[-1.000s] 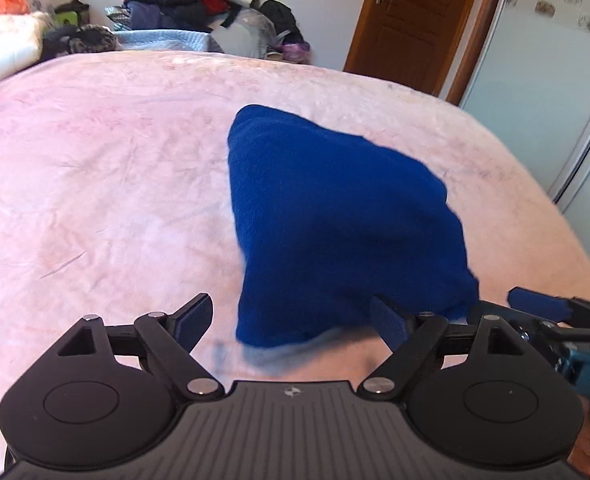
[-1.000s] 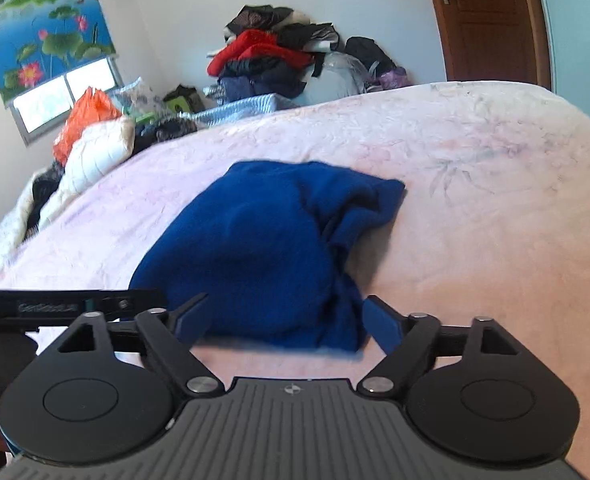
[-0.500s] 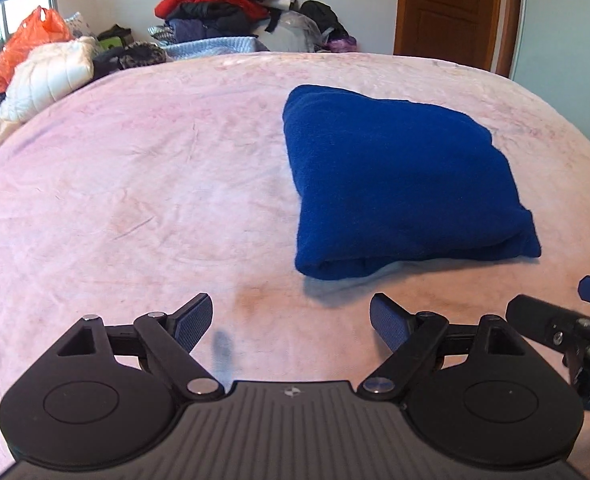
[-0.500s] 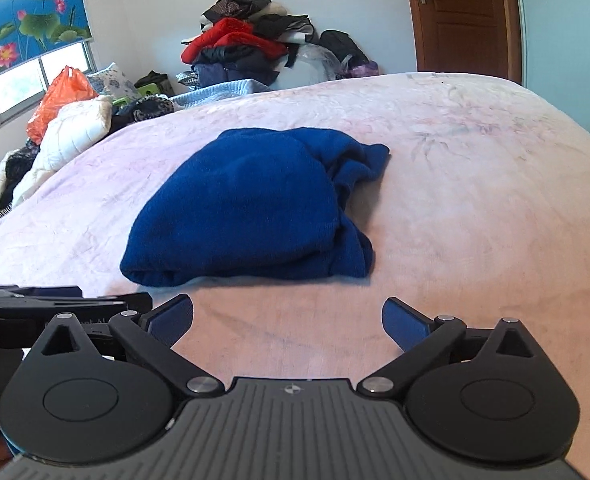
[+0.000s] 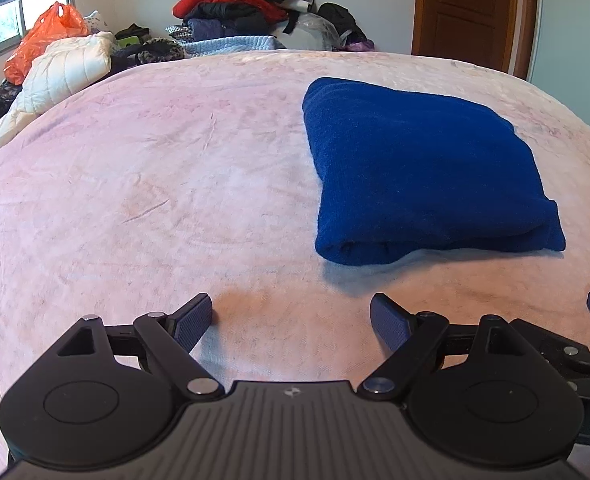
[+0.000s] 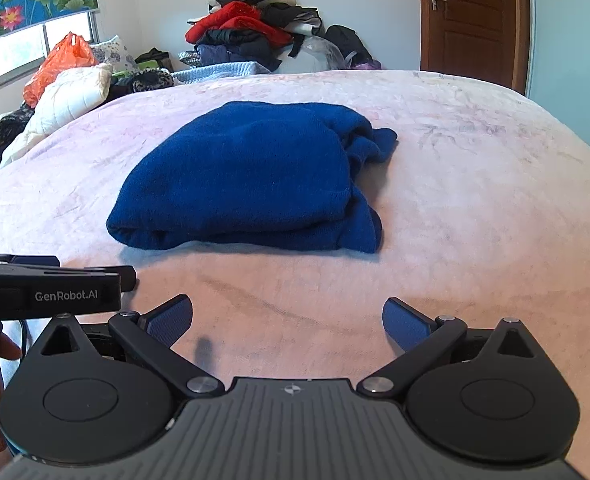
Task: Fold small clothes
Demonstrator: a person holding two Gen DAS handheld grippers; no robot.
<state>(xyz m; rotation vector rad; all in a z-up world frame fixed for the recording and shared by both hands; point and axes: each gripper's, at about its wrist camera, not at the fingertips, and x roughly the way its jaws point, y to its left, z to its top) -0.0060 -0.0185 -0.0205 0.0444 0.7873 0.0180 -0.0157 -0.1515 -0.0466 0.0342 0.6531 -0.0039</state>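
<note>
Now blue garment (image 6: 251, 176) folded, ahead of open right gripper (image 6: 287, 320).

Daylit bedroom, and we're looking across the pink bedspread (image 6: 475, 184).
Beyond the bed we see a heap of clothes (image 6: 255, 28) against the white wall, a window (image 6: 35, 46) to its left, a brown door (image 6: 471, 20) to its right.

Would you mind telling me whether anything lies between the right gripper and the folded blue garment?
Nothing visible does: only bare pink bedspread lies between the open right gripper and the blue garment.
</note>
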